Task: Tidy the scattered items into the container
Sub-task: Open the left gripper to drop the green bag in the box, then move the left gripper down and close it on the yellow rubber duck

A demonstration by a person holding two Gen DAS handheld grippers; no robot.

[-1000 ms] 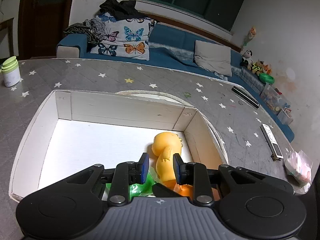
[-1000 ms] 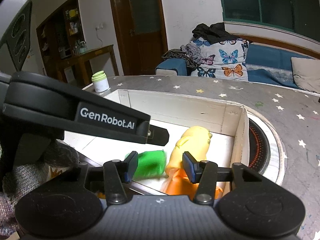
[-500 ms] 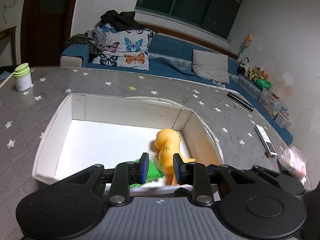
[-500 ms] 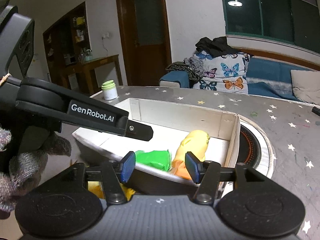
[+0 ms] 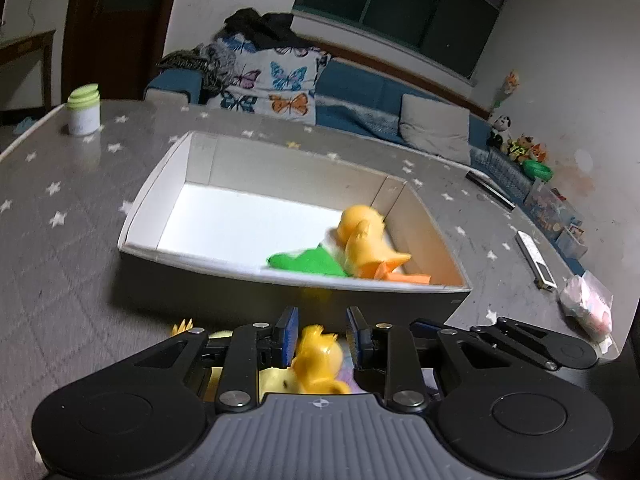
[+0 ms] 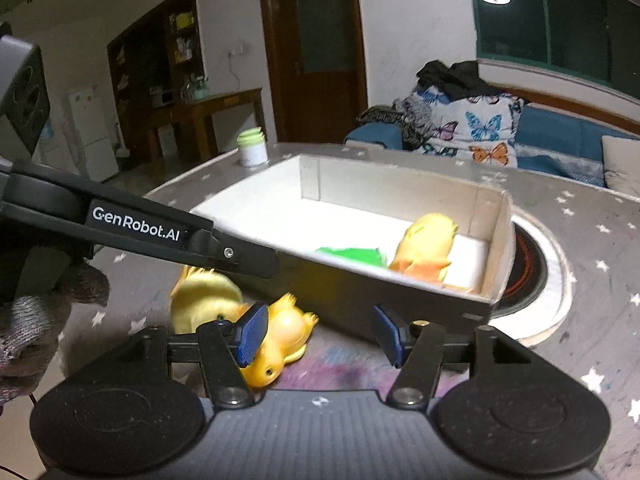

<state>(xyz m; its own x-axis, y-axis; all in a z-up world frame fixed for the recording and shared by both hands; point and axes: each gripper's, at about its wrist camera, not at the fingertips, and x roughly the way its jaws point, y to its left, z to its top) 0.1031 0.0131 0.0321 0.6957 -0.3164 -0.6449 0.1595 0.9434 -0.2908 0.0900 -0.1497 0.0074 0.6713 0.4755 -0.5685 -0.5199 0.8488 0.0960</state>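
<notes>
Yellow rubber toy figures (image 6: 256,328) lie on grey star-print tabletop (image 5: 60,216), lower left of right view, just outside white cardboard box (image 5: 280,278) | box holds orange duck toy (image 5: 368,240) and green item (image 5: 308,262) — right end | left gripper (image 5: 322,330) part-open, straddling one yellow toy, contact unclear | right gripper (image 6: 320,332) wide open — empty.

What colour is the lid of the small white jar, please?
Pale green lid on the small white jar, clearest in the left wrist view.
</notes>
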